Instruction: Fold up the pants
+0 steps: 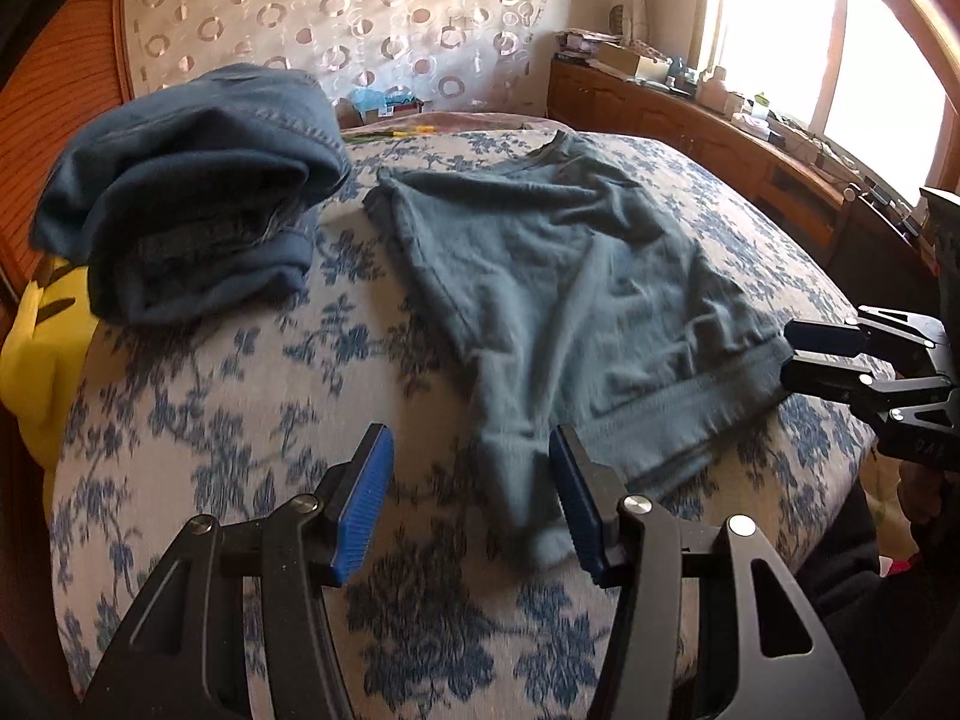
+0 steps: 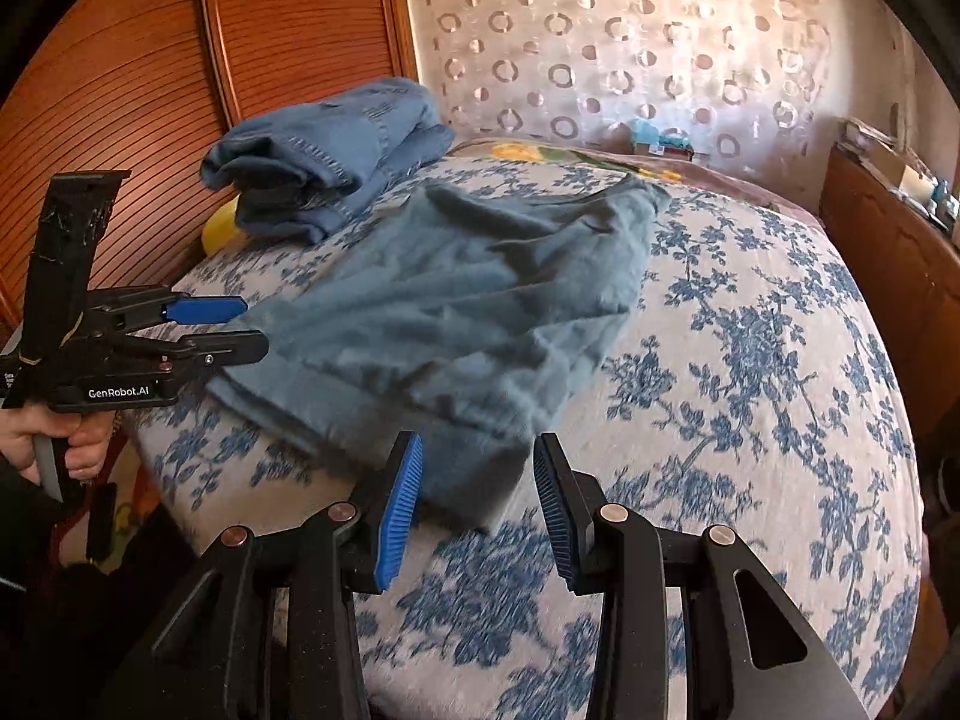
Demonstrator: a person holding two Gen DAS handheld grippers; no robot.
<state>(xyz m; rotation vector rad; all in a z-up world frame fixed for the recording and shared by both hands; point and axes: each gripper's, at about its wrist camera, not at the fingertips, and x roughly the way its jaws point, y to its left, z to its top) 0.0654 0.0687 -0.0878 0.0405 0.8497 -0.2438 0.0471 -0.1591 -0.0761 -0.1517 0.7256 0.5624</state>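
Grey-green cotton pants [image 1: 558, 276] spread loosely on the blue-flowered bed [image 1: 252, 396], unfolded, beside folded blue jeans [image 1: 198, 192]; left gripper [image 1: 471, 504] and right gripper [image 2: 477, 510] near corners, jaws apart, gripping nothing.

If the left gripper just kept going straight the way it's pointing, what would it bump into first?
Probably the near corner of the grey-blue pants, which already lies just ahead of the left gripper between its open jaws, spread on the floral bedspread. Depth is uncertain.
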